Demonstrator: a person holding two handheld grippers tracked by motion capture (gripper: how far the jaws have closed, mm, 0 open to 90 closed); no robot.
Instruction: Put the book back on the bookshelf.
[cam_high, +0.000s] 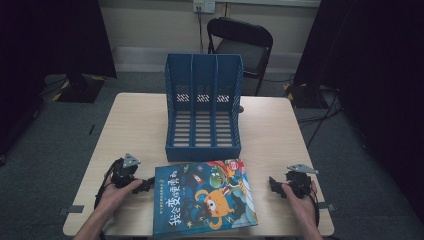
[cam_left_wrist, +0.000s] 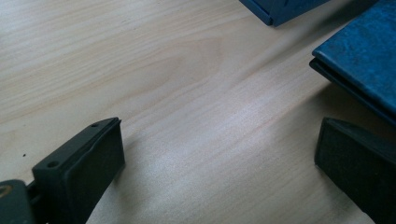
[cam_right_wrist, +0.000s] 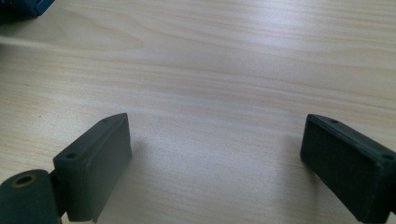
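Near the front edge of the bench (cam_high: 135, 112) a children's picture book (cam_high: 204, 196) lay flat, cover up, just before the blue three-slot file rack (cam_high: 203, 107). The left tool (cam_high: 146, 184) stood open just beside its left edge, the right tool (cam_high: 274, 183) open and apart on the right, both empty. The book seemed stiff-covered, rather heavy and glossy, so slippery; I judged the spine edge (cam_left_wrist: 348, 84) the best place to grip, after lifting it slightly.

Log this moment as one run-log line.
left gripper: open, beside book's left edge | right gripper: open, right of book, apart | book: flat, cover up, near table edge | file rack: empty, upright behind book
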